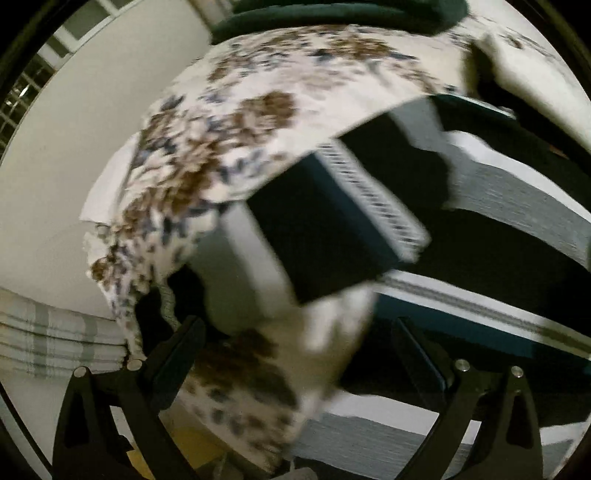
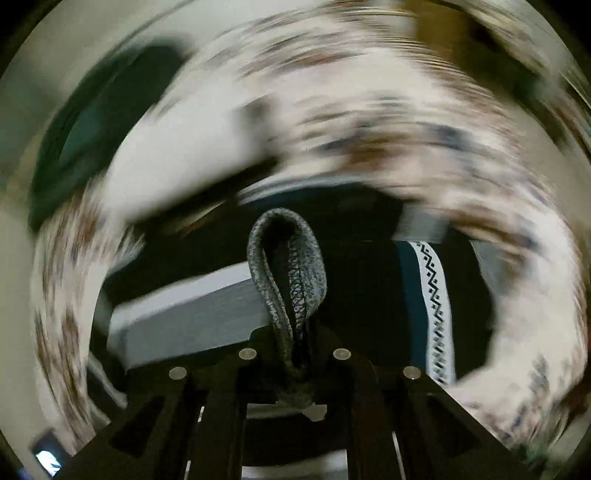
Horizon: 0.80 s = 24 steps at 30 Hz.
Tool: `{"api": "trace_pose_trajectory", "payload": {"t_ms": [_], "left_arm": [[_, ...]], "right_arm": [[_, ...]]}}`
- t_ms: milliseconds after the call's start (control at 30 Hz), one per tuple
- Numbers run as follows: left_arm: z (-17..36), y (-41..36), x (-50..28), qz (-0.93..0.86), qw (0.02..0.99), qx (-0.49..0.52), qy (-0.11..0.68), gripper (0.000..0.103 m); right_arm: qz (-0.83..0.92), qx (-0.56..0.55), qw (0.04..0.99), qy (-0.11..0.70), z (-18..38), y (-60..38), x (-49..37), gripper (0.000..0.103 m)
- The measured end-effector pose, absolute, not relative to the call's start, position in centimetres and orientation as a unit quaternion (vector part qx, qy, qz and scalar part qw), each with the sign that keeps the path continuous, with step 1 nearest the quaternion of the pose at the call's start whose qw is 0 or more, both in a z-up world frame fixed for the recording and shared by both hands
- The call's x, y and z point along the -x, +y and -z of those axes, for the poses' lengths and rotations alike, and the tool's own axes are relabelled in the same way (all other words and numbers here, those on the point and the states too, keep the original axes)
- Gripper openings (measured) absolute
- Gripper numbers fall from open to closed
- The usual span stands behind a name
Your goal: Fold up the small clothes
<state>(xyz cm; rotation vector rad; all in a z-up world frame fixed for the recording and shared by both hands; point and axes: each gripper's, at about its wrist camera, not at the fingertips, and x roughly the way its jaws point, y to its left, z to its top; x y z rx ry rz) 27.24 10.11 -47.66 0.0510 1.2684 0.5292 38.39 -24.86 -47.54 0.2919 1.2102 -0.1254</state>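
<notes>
The right gripper (image 2: 295, 354) has its jaws closed on a grey hem loop of the striped garment (image 2: 207, 314), which hangs over the floral bed cover (image 1: 229, 147). The left gripper (image 1: 295, 354) is wide and empty. The thin pinch may slip during a quick swing.

Garment (image 1: 332, 221) lies on bedspread (image 1: 229, 122); pillow (image 1: 332, 14) at far end, folded blanket (image 1: 48, 339) near left.

No legible text, labels, brands, numbers or signs were observed in either wrist view; both views are blurred by motion.
</notes>
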Motion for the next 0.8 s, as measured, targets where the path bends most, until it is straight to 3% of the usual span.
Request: {"api": "trace_pose_trajectory", "payload": {"t_ms": [233, 467, 533, 600, 633, 667, 800], "left_arm": [[48.9, 17.6, -26.1, -0.283, 0.758, 0.004, 0.588, 0.103], [49.7, 21.7, -25.7, -0.295, 0.751, 0.029, 0.590, 0.103], [49.8, 23.0, -25.3, -0.296, 0.747, 0.046, 0.593, 0.103], [49.7, 24.3, -24.7, -0.298, 0.743, 0.062, 0.596, 0.103], [49.6, 25.0, -24.3, -0.298, 0.741, 0.073, 0.598, 0.103], [49.4, 26.0, -23.5, -0.297, 0.739, 0.092, 0.598, 0.103], [49.3, 29.0, -20.5, -0.288, 0.730, 0.145, 0.603, 0.103]], "right_arm": [[-0.025, 0.008, 0.788, 0.615, 55.3, -5.1, -41.6, 0.010], [-0.022, 0.034, 0.766, 0.641, 57.8, -1.5, -41.6, 0.011], [-0.038, -0.010, 0.749, 0.661, 57.8, -2.6, -41.5, 0.019], [-0.073, -0.096, 0.736, 0.666, 56.6, -5.1, -40.7, 0.036], [-0.078, -0.131, 0.734, 0.661, 55.7, -6.8, -39.9, 0.052], [-0.073, -0.155, 0.737, 0.654, 54.8, -8.5, -39.0, 0.060], [-0.030, -0.199, 0.739, 0.643, 52.6, -14.6, -35.9, 0.065]]}}
